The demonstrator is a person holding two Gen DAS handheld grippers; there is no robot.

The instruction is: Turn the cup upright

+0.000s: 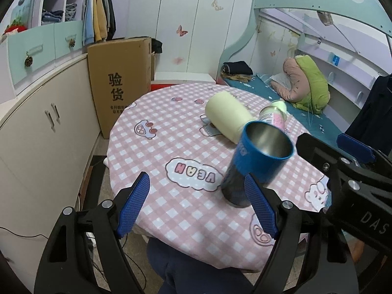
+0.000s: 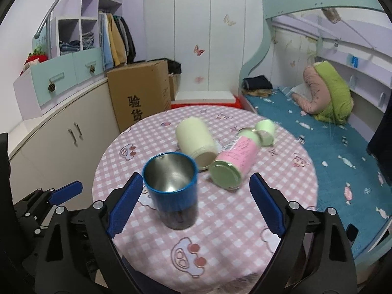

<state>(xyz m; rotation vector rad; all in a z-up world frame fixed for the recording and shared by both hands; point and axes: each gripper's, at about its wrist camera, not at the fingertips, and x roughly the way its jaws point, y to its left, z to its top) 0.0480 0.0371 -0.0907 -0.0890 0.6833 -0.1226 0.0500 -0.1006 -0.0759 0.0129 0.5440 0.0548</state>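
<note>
My left hand-held gripper (image 1: pixel 197 204) has its fingers spread wide with nothing between them; its right fingertip sits just in front of the blue cup (image 1: pixel 254 164) in my view, though I cannot tell if it touches. My right hand-held gripper (image 2: pixel 196 203) is likewise apart and empty, the cup just inside its left finger.

The blue cup (image 2: pixel 171 186) stands mouth-up on the worktop (image 2: pixel 232 232), near the front edge, its steel inside showing. From the left wrist it looks slightly tilted, though the lens may cause that, and the blur suggests it may not be settled.

Behind it lie a cream tumbler (image 2: pixel 196 142) and a pink bottle with a green lid (image 2: pixel 235 161), both on their sides, close together.

I judge the flip to be essentially done. The risk now is a clumsy retreat: either finger could clip the cup's wall and topple it. The soft checked cloth gives an uncertain footing, and the lying bottle could roll into it.
</note>
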